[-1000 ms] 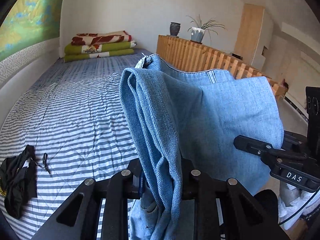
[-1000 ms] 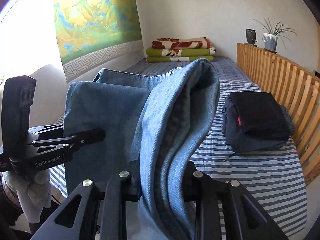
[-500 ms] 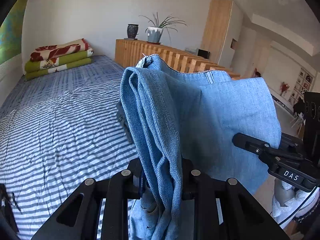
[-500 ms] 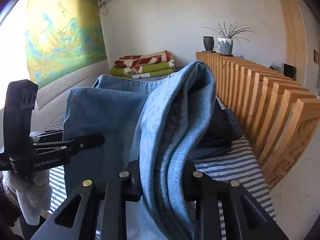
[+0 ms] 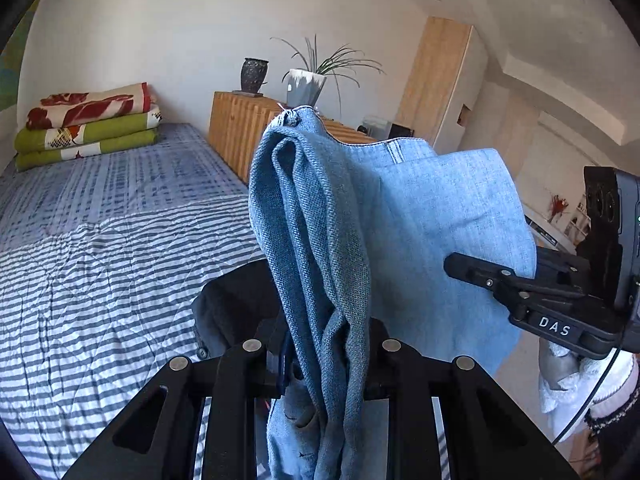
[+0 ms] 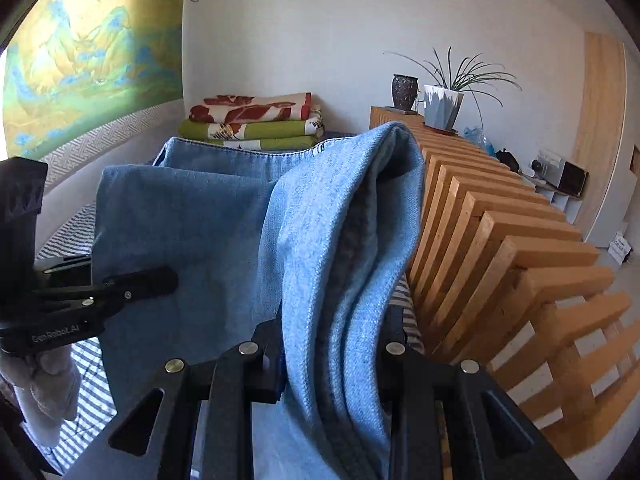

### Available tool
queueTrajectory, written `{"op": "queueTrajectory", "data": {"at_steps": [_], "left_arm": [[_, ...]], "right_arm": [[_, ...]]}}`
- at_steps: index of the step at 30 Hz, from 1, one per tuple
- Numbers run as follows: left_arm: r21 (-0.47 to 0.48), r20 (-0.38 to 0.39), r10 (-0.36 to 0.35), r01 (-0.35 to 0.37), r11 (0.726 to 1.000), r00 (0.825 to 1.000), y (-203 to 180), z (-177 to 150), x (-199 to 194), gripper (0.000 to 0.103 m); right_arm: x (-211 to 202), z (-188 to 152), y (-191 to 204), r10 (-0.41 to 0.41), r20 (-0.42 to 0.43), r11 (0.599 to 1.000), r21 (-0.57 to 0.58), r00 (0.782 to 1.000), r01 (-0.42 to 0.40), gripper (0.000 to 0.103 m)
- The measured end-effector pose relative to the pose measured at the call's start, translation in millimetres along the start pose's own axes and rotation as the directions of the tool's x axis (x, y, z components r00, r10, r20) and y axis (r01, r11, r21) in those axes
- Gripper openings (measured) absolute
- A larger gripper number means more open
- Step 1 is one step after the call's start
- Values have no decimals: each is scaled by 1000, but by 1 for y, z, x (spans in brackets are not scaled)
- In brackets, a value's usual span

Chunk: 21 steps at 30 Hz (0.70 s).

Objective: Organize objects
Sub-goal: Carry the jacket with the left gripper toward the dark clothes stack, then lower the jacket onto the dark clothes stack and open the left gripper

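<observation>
Folded jeans [image 5: 400, 216] clamped at opposite ends by left gripper [image 5: 324, 364] and right gripper [image 6: 332, 360], likely to keep folds together above dark clothes pile [image 5: 232, 308].

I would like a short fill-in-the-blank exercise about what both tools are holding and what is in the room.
1. Both the left tool and the right tool are shut on the folded ____.
2. The bed sheet has a pattern of ____.
3. The folded blankets lie at the far end of the ____.
4. The white plant pot stands on the ____ slatted divider.

Missing words: jeans; stripes; bed; wooden
</observation>
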<state>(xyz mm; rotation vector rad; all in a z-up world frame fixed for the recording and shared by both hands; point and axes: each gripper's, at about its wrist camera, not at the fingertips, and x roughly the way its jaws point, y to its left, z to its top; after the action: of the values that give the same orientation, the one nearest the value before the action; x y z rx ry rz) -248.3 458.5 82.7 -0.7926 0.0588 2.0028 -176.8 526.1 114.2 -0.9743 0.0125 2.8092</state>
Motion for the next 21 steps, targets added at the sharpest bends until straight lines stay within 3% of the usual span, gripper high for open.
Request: {"op": "queueTrajectory", "data": {"at_steps": [3, 5, 6, 7, 8, 11, 14, 16, 18, 21], "left_arm": [[-70, -63, 15, -19, 997, 998, 48, 17, 78, 25], [-94, -140, 83, -97, 991, 987, 78, 14, 144, 33], [-117, -206, 102, -128, 985, 973, 94, 6, 172, 36], [-155, -279, 103, -151, 976, 955, 108, 1, 200, 37], [-185, -313, 101, -165, 969, 944, 115, -4, 214, 39], [-273, -270, 49, -125, 954, 962, 130, -2, 214, 44], [-210, -238, 78, -130, 969, 968, 129, 2, 198, 46], [-203, -215, 63, -108, 973, 974, 130, 2, 175, 46], [-190, -180, 56, -91, 978, 982, 134, 5, 152, 46], [-123, -160, 43, -64, 990, 986, 120, -8, 116, 46]], "right_arm": [[76, 2, -19, -23, -75, 1000, -11, 997, 22, 25], [142, -1, -29, -120, -160, 992, -58, 980, 112, 43], [167, -5, -30, -224, -191, 973, -105, 956, 207, 43], [185, -8, -32, -346, -194, 935, -150, 918, 321, 43], [195, -10, -34, -410, -189, 908, -174, 892, 381, 43], [186, -14, -40, -388, -178, 921, -112, 904, 374, 43], [162, -11, -36, -448, -95, 893, -94, 889, 440, 43], [138, -16, -21, -399, -55, 915, -79, 915, 395, 43], [117, -30, -3, -291, -56, 954, -94, 955, 285, 43], [108, -57, 20, -233, -88, 966, -136, 968, 220, 43]]}}
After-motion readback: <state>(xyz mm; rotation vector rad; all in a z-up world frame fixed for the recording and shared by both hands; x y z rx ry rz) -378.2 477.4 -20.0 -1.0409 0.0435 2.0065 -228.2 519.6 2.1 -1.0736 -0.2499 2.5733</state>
